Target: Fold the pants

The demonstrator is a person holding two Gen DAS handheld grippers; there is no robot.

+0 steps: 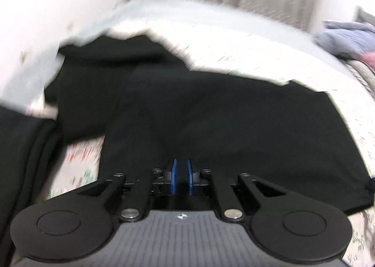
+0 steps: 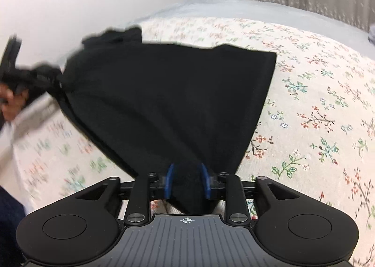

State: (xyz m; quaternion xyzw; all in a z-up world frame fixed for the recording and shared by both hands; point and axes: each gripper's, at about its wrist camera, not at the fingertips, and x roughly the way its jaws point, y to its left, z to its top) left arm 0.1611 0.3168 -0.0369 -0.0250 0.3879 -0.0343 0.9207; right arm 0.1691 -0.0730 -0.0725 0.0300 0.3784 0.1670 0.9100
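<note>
Pants stretched above flowered bed, ready for folding | right hand-held gripper clamped on near corner | left hand-held gripper nearly together, pinching black cloth just ahead.

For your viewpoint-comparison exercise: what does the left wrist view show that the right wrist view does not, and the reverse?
Only the left wrist view: a blue-grey bundle of cloth at the bed's far right, and the left gripper with its blue pads close together over black fabric.

Only the right wrist view: the right gripper with fabric bunched between its pads, and a hand at the left edge.

Both: the black pants on the floral bedsheet.
</note>
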